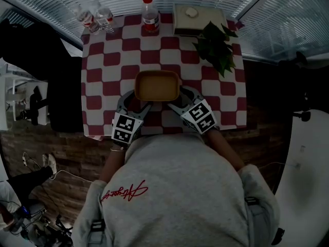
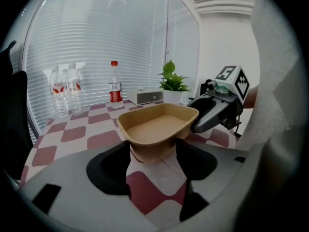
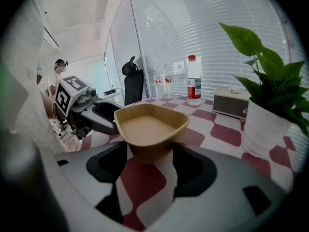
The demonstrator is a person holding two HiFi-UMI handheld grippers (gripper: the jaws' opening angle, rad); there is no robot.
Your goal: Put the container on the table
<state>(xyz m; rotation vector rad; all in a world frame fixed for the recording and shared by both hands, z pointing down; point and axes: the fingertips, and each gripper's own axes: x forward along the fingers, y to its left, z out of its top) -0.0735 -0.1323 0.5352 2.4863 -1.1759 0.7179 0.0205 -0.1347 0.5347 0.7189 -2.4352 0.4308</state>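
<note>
A tan, empty, rounded-rectangular container is over the near middle of the red-and-white checked table. My left gripper is shut on its near-left corner, my right gripper on its near-right corner. In the left gripper view the container fills the gap between the jaws, and the right gripper shows beside it. In the right gripper view the container sits between the jaws, with the left gripper at its far side. Whether its base touches the table cannot be told.
At the table's far edge stand two clear water bottles, a red-labelled bottle and a pale box. A potted plant is at the far right. A dark chair stands left of the table.
</note>
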